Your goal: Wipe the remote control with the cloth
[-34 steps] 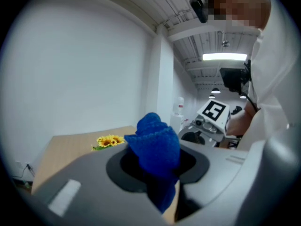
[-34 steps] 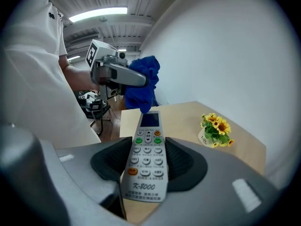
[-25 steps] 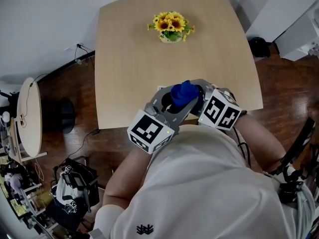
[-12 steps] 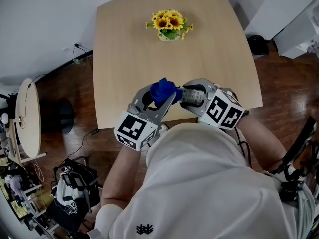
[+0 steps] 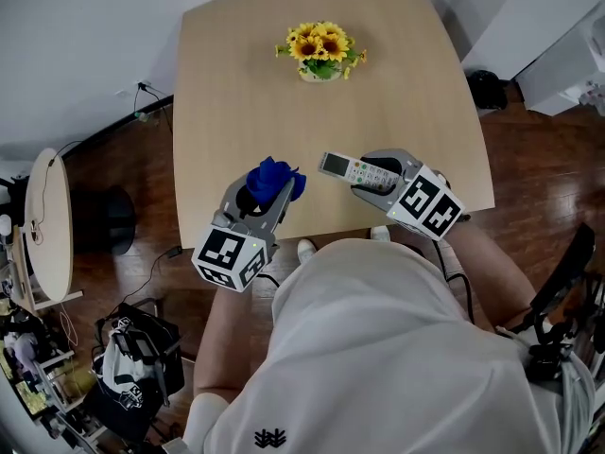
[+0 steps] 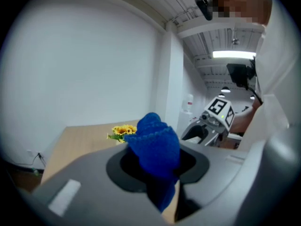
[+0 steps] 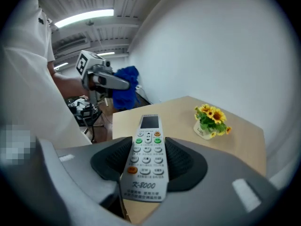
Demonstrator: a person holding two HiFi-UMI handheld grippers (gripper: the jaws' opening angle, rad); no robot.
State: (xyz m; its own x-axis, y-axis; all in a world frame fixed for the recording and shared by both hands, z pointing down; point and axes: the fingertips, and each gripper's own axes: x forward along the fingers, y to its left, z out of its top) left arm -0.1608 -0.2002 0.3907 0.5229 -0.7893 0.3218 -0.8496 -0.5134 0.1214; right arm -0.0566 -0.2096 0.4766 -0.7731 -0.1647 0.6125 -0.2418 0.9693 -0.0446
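Observation:
A bunched blue cloth (image 5: 272, 178) sticks out of my left gripper (image 5: 266, 188), which is shut on it above the table's near left edge. In the left gripper view the cloth (image 6: 154, 146) fills the space between the jaws. My right gripper (image 5: 371, 173) is shut on a white remote control (image 5: 354, 170) with coloured buttons, held over the table's near edge with its screen end pointing left toward the cloth. The right gripper view shows the remote (image 7: 146, 155) face up between the pads, and the left gripper (image 7: 104, 78) with the cloth (image 7: 124, 92) beyond. Cloth and remote are apart.
A small pot of sunflowers (image 5: 321, 49) stands at the far middle of the light wooden table (image 5: 246, 93). On the wooden floor lie a black bag (image 5: 142, 357) at the near left and a round side table (image 5: 52, 220) at the left.
The left gripper with the cloth has drawn away to the left, off the remote. The remote, covered by the cloth a second ago, now shows in full. The right gripper has barely moved.

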